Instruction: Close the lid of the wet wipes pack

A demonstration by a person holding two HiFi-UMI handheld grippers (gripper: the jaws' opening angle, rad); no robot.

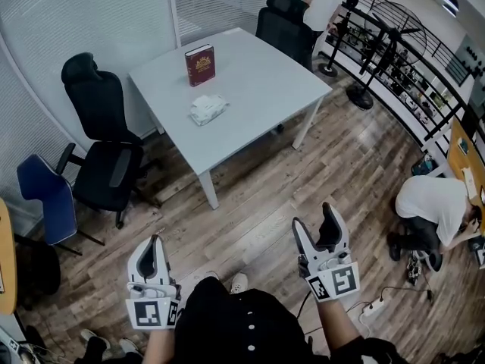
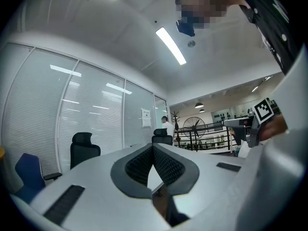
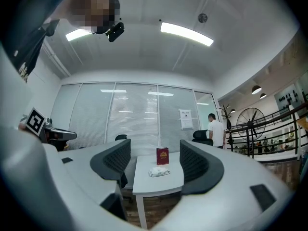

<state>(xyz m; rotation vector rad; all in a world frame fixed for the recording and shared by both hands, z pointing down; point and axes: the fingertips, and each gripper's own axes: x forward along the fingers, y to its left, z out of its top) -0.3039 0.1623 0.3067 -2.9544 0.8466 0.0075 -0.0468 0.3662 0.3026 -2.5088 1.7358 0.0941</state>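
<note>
The white wet wipes pack lies on a pale grey table, far ahead of me; the right gripper view also shows the pack between its jaws in the distance. My left gripper is held low at the lower left, its jaws shut together with nothing in them. My right gripper is at the lower right, jaws open and empty. Both grippers are well short of the table.
A dark red book stands upright behind the pack. Black office chairs and a blue chair stand left of the table, another chair beyond it. A person crouches at the right; a standing fan is behind.
</note>
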